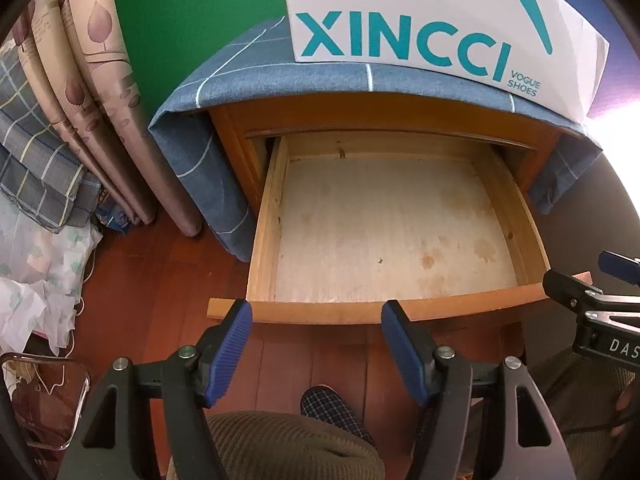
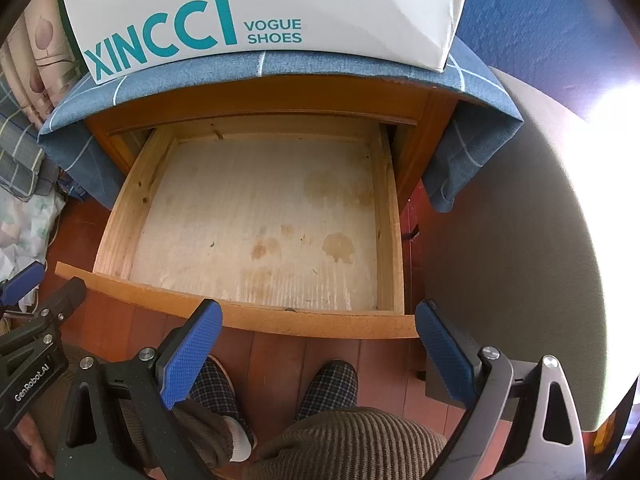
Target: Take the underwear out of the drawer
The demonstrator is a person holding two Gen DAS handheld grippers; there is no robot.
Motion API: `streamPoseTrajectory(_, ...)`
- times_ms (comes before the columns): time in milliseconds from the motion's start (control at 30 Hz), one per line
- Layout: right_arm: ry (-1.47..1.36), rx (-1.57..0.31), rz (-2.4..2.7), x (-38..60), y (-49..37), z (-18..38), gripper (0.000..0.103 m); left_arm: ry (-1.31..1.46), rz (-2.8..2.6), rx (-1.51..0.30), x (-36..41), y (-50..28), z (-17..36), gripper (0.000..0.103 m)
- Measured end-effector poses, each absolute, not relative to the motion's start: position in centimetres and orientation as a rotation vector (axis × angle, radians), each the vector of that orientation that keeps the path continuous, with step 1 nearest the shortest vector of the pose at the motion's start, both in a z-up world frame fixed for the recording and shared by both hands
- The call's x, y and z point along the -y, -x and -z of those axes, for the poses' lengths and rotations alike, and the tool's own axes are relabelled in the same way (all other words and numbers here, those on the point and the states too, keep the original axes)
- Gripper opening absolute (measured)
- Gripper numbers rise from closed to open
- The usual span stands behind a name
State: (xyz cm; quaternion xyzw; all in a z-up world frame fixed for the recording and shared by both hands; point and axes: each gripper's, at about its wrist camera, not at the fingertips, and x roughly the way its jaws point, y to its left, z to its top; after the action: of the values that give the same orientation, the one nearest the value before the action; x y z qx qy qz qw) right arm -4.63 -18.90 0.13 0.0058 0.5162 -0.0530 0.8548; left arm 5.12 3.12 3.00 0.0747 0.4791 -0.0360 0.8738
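The wooden drawer (image 1: 267, 220) (image 2: 128, 216) of a small cabinet is pulled out toward me. Its pale, stained floor lies bare, and no underwear shows in either view. My left gripper (image 1: 316, 312) hovers over the drawer's front panel, open, with nothing between its blue pads. My right gripper (image 2: 320, 314) hangs open over the same front edge, also holding nothing. In the left wrist view the right gripper (image 1: 592, 292) shows at the right edge. In the right wrist view the left gripper (image 2: 28, 284) shows at the left edge.
A white XINCCI shoe box (image 1: 440, 20) (image 2: 280, 8) stands on a blue checked cloth (image 1: 240, 68) draped over the cabinet. Below are a person's corduroy knees (image 2: 352, 440) and plaid slippers (image 2: 328, 388) on the wooden floor. Curtains and bedding (image 1: 60, 120) crowd the left.
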Motion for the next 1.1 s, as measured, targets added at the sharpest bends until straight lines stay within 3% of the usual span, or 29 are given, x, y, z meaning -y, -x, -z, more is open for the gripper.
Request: streamPoseTrajectory(1100,0.002,-1.088,0.116,18.69,4.63,0.02,0.096,-0.173,0.086,-0.990,-2.72,-4.82,-2.93,0.069)
